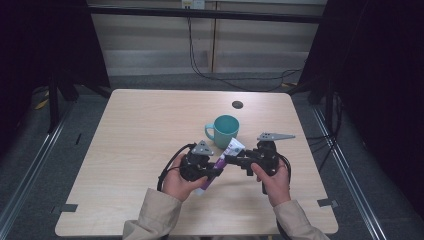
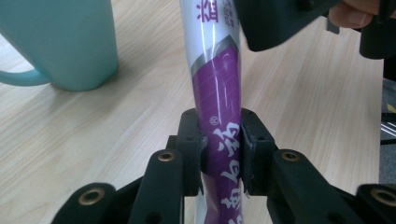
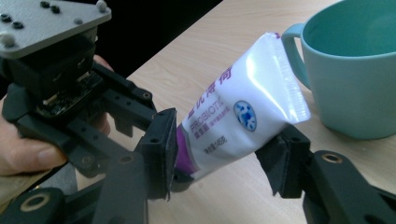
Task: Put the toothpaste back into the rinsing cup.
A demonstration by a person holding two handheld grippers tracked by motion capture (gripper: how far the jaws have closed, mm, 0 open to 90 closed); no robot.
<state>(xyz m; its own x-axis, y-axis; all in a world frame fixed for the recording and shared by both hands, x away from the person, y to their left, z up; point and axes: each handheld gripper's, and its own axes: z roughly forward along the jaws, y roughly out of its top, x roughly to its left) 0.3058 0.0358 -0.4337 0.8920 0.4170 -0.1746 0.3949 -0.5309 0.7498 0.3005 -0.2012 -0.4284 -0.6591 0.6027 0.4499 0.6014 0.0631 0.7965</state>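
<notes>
A purple and white toothpaste tube point(image 1: 231, 149) hangs over the table in front of a teal mug point(image 1: 225, 127). My left gripper point(image 1: 216, 170) is shut on its purple lower half; in the left gripper view both pads point(image 2: 189, 140) press the tube point(image 2: 217, 84). My right gripper point(image 1: 231, 159) comes from the right, across the white upper half. In the right gripper view the tube point(image 3: 243, 116) lies slanted between my jaws point(image 3: 224, 154). The pads stand close on both sides, with no squeeze visible. The mug point(image 3: 355, 70) stands just behind.
The light wooden table point(image 1: 150, 125) has a small black disc point(image 1: 237, 104) near its far edge. The mug point(image 2: 70, 42) stands upright with its handle to the left. Dark frames and cables lie beyond the table. The left gripper's grey plate point(image 3: 46, 23) is close by.
</notes>
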